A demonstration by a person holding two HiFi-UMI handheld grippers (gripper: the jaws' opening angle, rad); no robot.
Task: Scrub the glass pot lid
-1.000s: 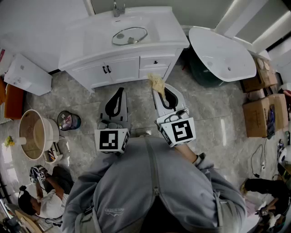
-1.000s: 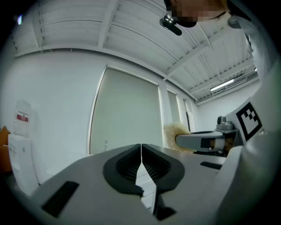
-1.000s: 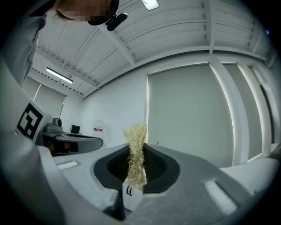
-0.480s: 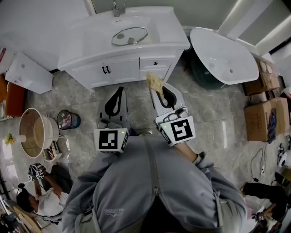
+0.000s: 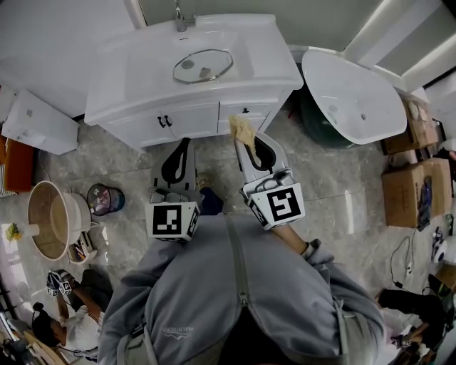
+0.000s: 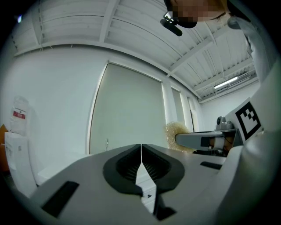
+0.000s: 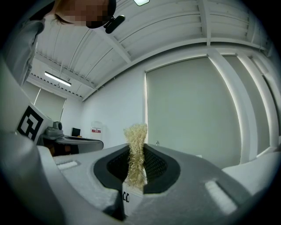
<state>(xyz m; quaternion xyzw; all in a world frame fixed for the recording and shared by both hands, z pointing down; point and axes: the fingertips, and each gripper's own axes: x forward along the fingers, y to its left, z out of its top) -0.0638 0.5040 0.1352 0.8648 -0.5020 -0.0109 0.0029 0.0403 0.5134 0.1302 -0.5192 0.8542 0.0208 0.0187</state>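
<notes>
Glass pot lid point(image 5: 203, 65) lies flat in the basin of the white vanity sink point(image 5: 135, 71), just in front of the chrome tap point(image 5: 183, 14). Neither gripper touches it: both are well apart from it, over the grey marble floor point(image 5: 342, 192) in front of the cabinet doors point(image 5: 182, 117). R gripper point(image 5: 247, 141) points twd the vanity's right front corner w/ jaws nearly together, pinching a yellow fibrous scrub pad point(image 5: 244, 130); in the right gripper view the scrub pad point(image 7: 135, 147) stands upright between the ribbed faces of the R gripper point(image 7: 136, 165), frayed top poking out past the tips. L gripper point(image 5: 182, 151) is just beside it on the person's left, jaws pressed together w/ nothing between them; the left gripper view shows the L gripper point(image 6: 141, 159) tips meeting on one thin line. Each carries a marker cube at the back, near the person's grey hoodie point(image 5: 228, 299). Further out: white oval basin point(image 5: 353, 93) right of the vanity, cardboard boxes point(image 5: 413, 178) past it, white box point(image 5: 39, 121) to the left, wooden tub point(image 5: 50, 214) & small bin point(image 5: 105, 199) on the floor, another person point(image 5: 68, 321) at bottom left
</notes>
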